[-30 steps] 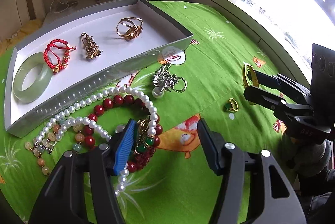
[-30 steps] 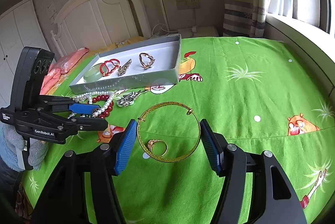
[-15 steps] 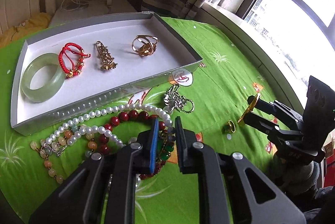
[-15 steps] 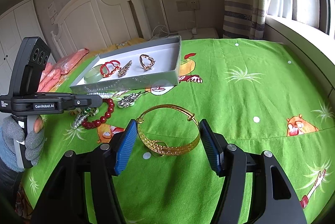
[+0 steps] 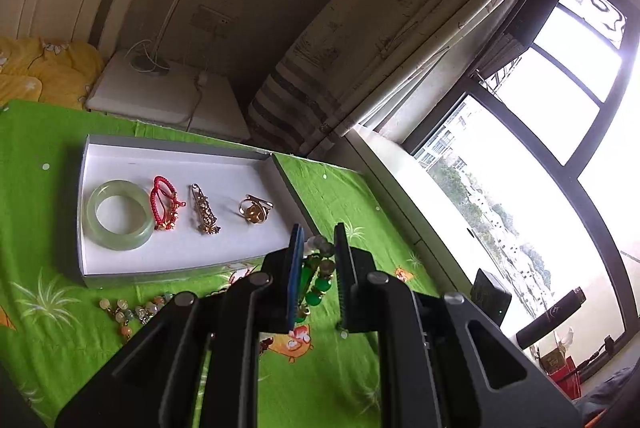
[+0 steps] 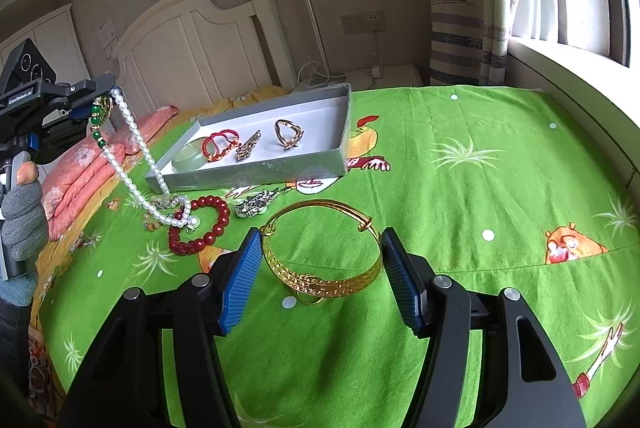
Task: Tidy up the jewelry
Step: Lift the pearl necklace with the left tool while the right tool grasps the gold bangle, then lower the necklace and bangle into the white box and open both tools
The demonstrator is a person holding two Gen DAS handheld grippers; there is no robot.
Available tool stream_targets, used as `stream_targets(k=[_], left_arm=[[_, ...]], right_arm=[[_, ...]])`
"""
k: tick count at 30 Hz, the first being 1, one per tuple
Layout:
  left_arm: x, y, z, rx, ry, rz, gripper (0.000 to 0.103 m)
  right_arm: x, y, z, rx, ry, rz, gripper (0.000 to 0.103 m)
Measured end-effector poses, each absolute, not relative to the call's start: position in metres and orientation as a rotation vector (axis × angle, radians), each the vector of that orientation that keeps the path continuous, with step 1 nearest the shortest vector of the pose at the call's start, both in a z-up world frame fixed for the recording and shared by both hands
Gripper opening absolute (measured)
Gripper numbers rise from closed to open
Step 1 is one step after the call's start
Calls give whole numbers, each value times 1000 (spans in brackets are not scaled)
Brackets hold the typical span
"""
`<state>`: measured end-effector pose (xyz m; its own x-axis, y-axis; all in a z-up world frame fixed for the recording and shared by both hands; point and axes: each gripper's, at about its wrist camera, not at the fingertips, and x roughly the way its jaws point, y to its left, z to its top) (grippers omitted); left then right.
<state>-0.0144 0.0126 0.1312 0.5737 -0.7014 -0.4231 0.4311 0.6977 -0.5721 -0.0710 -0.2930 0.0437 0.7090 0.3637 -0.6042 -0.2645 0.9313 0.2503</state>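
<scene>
My left gripper (image 5: pixel 316 268) is shut on a green bead bracelet (image 5: pixel 316 276) and holds it high above the bed; a pearl necklace (image 6: pixel 136 144) hangs tangled from it in the right wrist view, where the left gripper (image 6: pixel 94 108) is at far left. My right gripper (image 6: pixel 320 276) holds a gold bangle (image 6: pixel 320 260) between its wide-set blue pads, just above the green sheet. The grey box (image 5: pixel 176 266) holds a jade bangle (image 5: pixel 118 214), a red cord bracelet (image 5: pixel 164 202), a gold brooch (image 5: pixel 204 210) and a gold ring (image 5: pixel 254 208).
On the sheet lie a dark red bead bracelet (image 6: pixel 200 224), a silver brooch (image 6: pixel 258 204) and a pastel bead strand (image 5: pixel 128 312). A small gold ring (image 6: pixel 310 298) lies under the bangle. Pink pillows (image 6: pixel 88 168) lie left; a window ledge (image 6: pixel 568 80) runs right.
My left gripper has closed on the green bead bracelet and lifted it high, dragging the pearl necklace up with it. The gold bangle has tipped flatter between the right pads.
</scene>
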Motion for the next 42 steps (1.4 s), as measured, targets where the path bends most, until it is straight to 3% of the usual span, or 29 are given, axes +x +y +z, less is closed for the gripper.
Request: stream_targets(k=[10, 25, 33, 42], left_arm=[[-20, 15, 197, -364, 569, -677, 15], [16, -3, 235, -280, 522, -626, 15], [55, -4, 232, -270, 515, -567, 15], [92, -1, 180, -288, 611, -485, 15]], right_arm=[[-59, -281, 71, 115, 655, 377, 59], [4, -227, 87, 23, 671, 441, 59], [57, -204, 82, 14, 735, 431, 59], [107, -179, 50, -30, 873, 389, 60]])
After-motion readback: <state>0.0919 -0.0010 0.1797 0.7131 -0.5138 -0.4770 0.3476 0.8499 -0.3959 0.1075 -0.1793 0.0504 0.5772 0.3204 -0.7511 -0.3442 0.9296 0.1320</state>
